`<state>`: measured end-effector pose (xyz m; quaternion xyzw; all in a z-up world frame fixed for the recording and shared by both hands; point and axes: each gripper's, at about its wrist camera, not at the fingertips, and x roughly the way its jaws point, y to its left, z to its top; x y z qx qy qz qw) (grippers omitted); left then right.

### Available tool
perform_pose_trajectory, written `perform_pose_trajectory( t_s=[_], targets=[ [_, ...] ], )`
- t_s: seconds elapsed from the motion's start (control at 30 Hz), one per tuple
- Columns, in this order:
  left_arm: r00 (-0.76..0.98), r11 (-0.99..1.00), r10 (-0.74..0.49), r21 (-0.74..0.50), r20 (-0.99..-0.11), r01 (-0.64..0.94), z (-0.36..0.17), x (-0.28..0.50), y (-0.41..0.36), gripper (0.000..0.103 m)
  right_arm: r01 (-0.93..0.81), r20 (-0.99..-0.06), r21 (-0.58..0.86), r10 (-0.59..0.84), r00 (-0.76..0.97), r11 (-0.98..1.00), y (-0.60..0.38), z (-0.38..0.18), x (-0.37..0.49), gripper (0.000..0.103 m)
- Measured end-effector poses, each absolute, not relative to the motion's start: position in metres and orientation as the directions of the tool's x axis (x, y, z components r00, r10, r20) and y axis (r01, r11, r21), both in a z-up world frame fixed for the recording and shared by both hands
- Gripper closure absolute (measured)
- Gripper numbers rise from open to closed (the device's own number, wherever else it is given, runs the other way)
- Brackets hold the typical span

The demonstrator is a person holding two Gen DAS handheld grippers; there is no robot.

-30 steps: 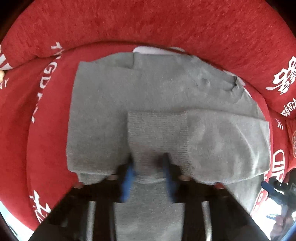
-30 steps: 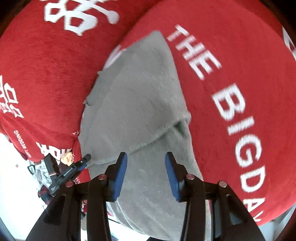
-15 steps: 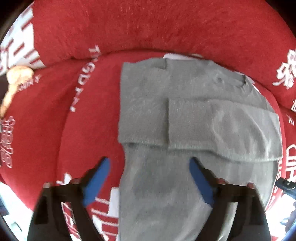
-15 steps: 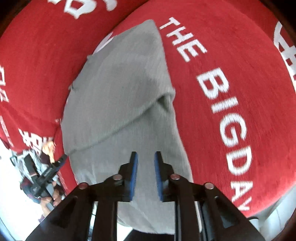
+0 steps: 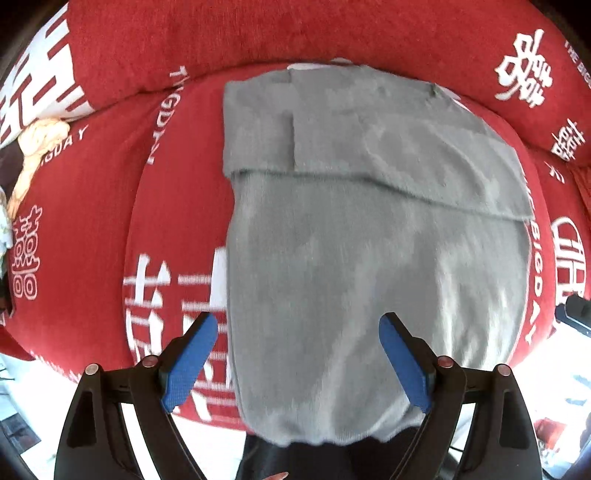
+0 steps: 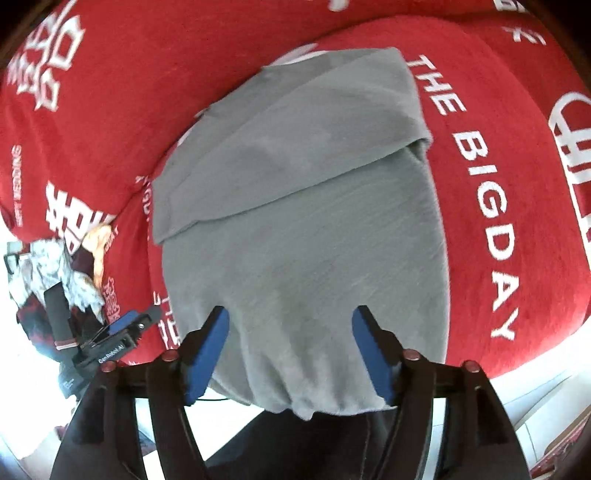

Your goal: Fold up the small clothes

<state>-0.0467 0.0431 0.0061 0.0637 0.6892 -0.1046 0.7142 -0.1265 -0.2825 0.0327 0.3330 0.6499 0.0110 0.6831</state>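
Note:
A grey sweater (image 5: 369, 258) lies flat on the red seat cushion (image 5: 177, 229), with both sleeves folded across its chest and its hem hanging over the front edge. My left gripper (image 5: 297, 354) hovers above the lower left part of the sweater, wide open and holding nothing. In the right wrist view the sweater (image 6: 303, 229) fills the middle. My right gripper (image 6: 290, 347) is above its hem; its jaws are opening, with nothing pinched between the blue pads (image 6: 207, 350). The left gripper (image 6: 122, 332) also shows at the left of that view.
The red sofa back (image 5: 295, 33) with white lettering curves behind the seat. A pile of other clothes (image 6: 55, 266) lies at the cushion's left end. White floor (image 6: 535, 387) shows beyond the front edge. A person's dark trousers (image 6: 314, 443) are just below the hem.
The left gripper let go of the sleeve cuff, opened wide and pulled up and back. The right gripper narrowed, then opened and also drew back. The sleeve stays folded across the chest.

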Motion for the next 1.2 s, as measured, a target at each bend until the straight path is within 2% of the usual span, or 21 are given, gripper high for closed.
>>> perform_pose_trajectory(
  t_s=[0.1,0.13,0.17,0.33,0.43,0.47,0.7,0.9,1.2],
  targets=[
    [0.017,0.965,-0.056,-0.050,-0.998,0.259,0.019,-0.062,0.047,0.013,0.402,-0.882,0.468,0.442,0.161,0.787,-0.265,0.050,-0.133,0.024],
    [0.011,0.963,-0.055,-0.050,-0.998,0.265,0.022,-0.065,0.047,0.001,0.398,-0.883,0.467,0.440,0.164,0.789,-0.262,0.055,-0.135,0.024],
    [0.008,0.961,-0.055,-0.051,-0.998,0.271,0.027,-0.068,0.048,0.000,0.395,-0.885,0.464,0.435,0.167,0.793,-0.259,0.059,-0.138,0.024],
    [0.015,0.936,-0.086,-0.076,-0.996,0.343,0.059,-0.076,0.043,0.000,0.378,-0.900,0.436,0.394,0.187,0.817,-0.242,0.082,-0.149,0.022],
    [0.014,0.917,-0.109,-0.095,-0.994,0.388,0.073,-0.076,0.038,0.000,0.370,-0.901,0.433,0.379,0.211,0.822,-0.240,0.095,-0.156,0.003],
    [0.013,0.913,-0.115,-0.100,-0.993,0.395,0.077,-0.076,0.037,0.000,0.370,-0.902,0.430,0.371,0.222,0.823,-0.240,0.098,-0.158,0.000],
    [0.035,0.897,-0.132,-0.105,-0.991,0.430,0.094,-0.076,0.035,0.000,0.408,-0.905,0.425,0.365,0.218,0.808,-0.239,0.116,-0.168,0.000],
    [-0.007,0.876,-0.194,-0.177,-0.981,0.448,0.102,-0.080,0.037,0.000,0.413,-0.921,0.389,0.332,0.206,0.824,-0.234,0.124,-0.169,0.000],
    [0.016,0.868,-0.201,-0.171,-0.979,0.466,0.111,-0.082,0.039,0.000,0.420,-0.925,0.375,0.305,0.225,0.827,-0.225,0.137,-0.174,0.000]
  ],
)
